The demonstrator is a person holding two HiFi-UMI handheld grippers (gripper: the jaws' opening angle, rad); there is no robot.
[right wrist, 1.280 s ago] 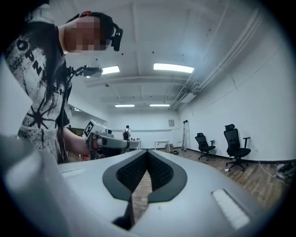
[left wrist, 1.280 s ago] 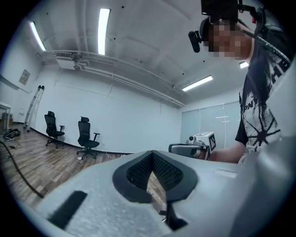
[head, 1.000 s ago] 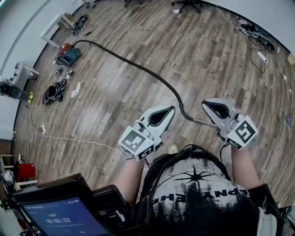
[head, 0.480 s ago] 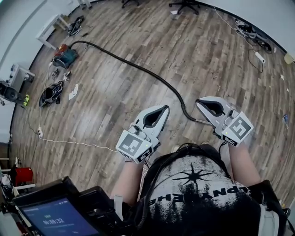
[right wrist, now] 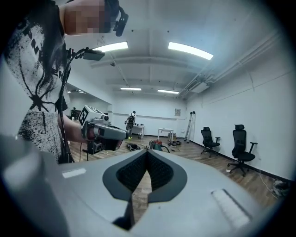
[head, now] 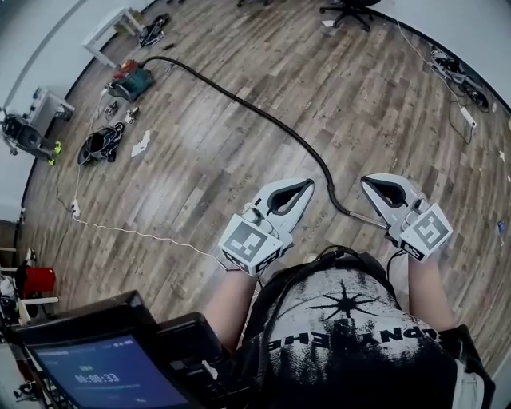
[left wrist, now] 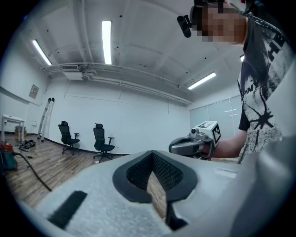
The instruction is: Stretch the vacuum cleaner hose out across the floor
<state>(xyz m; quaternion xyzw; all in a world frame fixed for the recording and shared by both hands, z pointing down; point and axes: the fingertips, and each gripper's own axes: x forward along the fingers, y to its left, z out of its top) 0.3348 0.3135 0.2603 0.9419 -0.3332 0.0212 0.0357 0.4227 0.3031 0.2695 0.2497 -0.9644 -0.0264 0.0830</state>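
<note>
Nearest the onlooker, a person in a printed shirt (head: 343, 335) holds both grippers level over the wood floor (head: 200, 176). The left gripper (head: 308, 185) is clenched, jaws together, with nothing between them. The right gripper (head: 366, 182) is likewise clenched and empty. The two grippers sit side by side, apart from each other. The near end of the vacuum cleaner hose (head: 279, 128) lies on the floor between and below the two grippers, ending in a thin metal tube (head: 367, 217) under the right gripper; neither gripper grasps it. From there the black hose bends once, then runs in a long, nearly straight line away across the floor to the vacuum cleaner (head: 132, 80) near the far wall. A thin white cable (head: 136, 235) lies on the floor to the left. An office chair (head: 347, 9) stands at the far end of the room.
</note>
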